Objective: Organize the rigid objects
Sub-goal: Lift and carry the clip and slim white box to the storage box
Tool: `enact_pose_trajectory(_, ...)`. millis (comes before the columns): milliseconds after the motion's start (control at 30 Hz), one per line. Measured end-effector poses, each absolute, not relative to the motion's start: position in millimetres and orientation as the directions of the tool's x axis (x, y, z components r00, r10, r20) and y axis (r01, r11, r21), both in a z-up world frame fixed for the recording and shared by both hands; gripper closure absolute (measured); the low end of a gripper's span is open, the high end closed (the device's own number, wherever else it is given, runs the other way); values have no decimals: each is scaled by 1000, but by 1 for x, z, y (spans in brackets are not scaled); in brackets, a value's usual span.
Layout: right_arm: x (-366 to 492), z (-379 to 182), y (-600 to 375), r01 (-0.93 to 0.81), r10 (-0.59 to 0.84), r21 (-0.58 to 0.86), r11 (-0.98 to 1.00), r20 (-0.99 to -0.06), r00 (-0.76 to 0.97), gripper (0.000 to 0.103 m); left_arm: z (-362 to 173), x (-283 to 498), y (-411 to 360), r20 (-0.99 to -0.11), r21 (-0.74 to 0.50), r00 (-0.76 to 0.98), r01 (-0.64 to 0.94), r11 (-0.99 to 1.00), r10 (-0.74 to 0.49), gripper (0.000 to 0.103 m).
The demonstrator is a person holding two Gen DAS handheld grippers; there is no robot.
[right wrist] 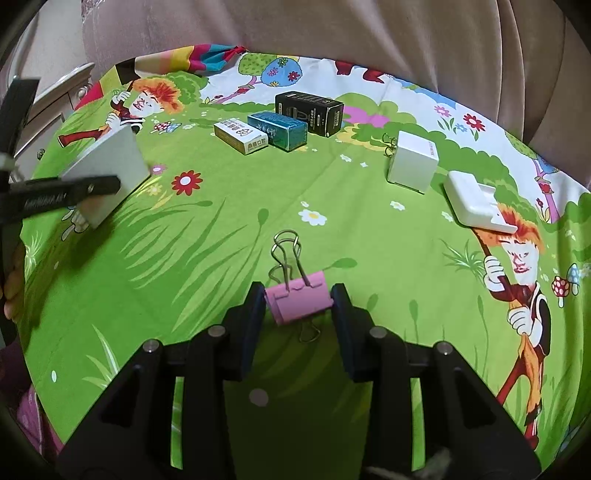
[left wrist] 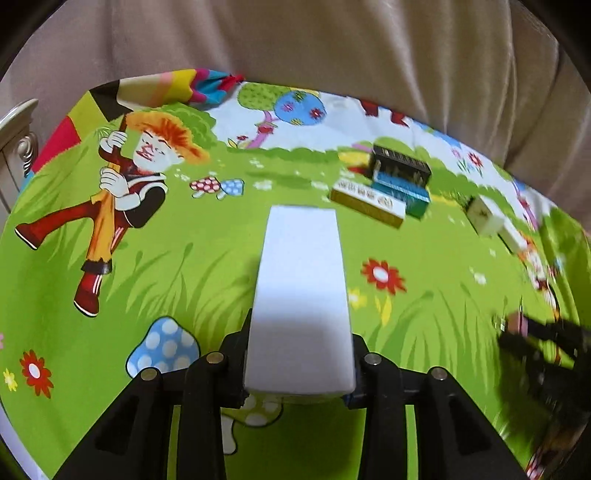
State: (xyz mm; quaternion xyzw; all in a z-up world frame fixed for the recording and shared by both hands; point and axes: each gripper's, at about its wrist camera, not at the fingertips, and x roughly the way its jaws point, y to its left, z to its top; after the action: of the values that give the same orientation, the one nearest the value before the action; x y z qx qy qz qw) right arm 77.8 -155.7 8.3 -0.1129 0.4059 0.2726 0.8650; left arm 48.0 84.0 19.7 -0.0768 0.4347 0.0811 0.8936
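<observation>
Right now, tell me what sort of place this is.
Probably a room in a home, not a workshop: a table under a children's cartoon tablecloth, a beige curtain behind it, and a carved piece of pale furniture at the left. Small cartons and a pink binder clip lie about.

Back centre: three boxes [right wrist: 280, 123] were set side by side on the counter [right wrist: 229, 229].
Right: a cube box [right wrist: 412, 162] was placed left of a charger [right wrist: 471, 201].
Front: a binder clip [right wrist: 299, 299] was held between the right tool [right wrist: 298, 295] pads.
Left: a flat box [right wrist: 110, 166] was held in the left tool [left wrist: 299, 363].
</observation>
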Motion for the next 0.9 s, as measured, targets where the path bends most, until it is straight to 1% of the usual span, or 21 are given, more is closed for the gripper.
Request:
enact_pose_trajectory(33, 78, 8, -156, -563, 379, 25, 826, -764, 522, 62, 19, 49, 85, -793, -70, 605, -210, 975, 73, 66)
enact_pose_trajectory(67, 78, 8, -156, -562, 377, 24, 827, -764, 523, 62, 20, 51, 86, -795, -74, 603, -209, 975, 69, 61)
enact_pose_trajectory(100, 78, 8, -156, -561, 375, 21, 828, -765, 524, 62, 20, 53, 85, -797, -68, 600, -207, 976, 72, 48)
enact_pose_trajectory(133, 78, 8, -156, -560, 372, 18, 828, -765, 526, 62, 19, 53, 84, -798, -55, 597, -209, 976, 84, 40)
enact_pose_trajectory(167, 78, 8, -155, -559, 371, 17, 829, -766, 526, 62, 19, 55, 84, -795, -34, 597, -217, 976, 105, 29)
enact_pose_trajectory(233, 77, 8, -155, -559, 371, 18, 829, -766, 526, 62, 18, 58, 86, -787, -20, 604, -224, 974, 123, 28)
enact_pose_trajectory(267, 77, 8, -155, -558, 370, 18, 829, -766, 526, 62, 17, 58, 87, -787, -27, 606, -223, 974, 117, 29)
enact_pose_trajectory(333, 77, 8, -155, -560, 371, 17, 829, -766, 525, 62, 10, 58, 89, -781, -49, 617, -208, 977, 93, 62)
enact_pose_trajectory(367, 77, 7, -155, -560, 372, 19, 828, -766, 525, 62, 7, 56, 87, -774, -34, 625, -203, 979, 103, 67)
enact_pose_trajectory(600, 79, 10, -166, -500, 342, 18, 866, -751, 565, 62, 17, 25, 71, -740, -52, 664, -215, 975, 106, 68)
enact_pose_trajectory(700, 69, 24, -181, -447, 340, 21, 894, -681, 648, 62, 30, 14, 54, -707, -24, 696, -205, 979, 128, 68)
enact_pose_trajectory(800, 49, 42, -201, -363, 312, 21, 932, -556, 770, 62, 52, 6, 38, -660, -22, 741, -187, 982, 126, 68)
enact_pose_trajectory(833, 43, 46, -205, -339, 299, 24, 941, -533, 792, 62, 61, 3, 32, -641, -14, 757, -176, 984, 126, 68)
enact_pose_trajectory(900, 30, 56, -220, -281, 283, 79, 956, -488, 826, 62, 80, -4, 17, -598, 14, 792, -146, 989, 126, 68)
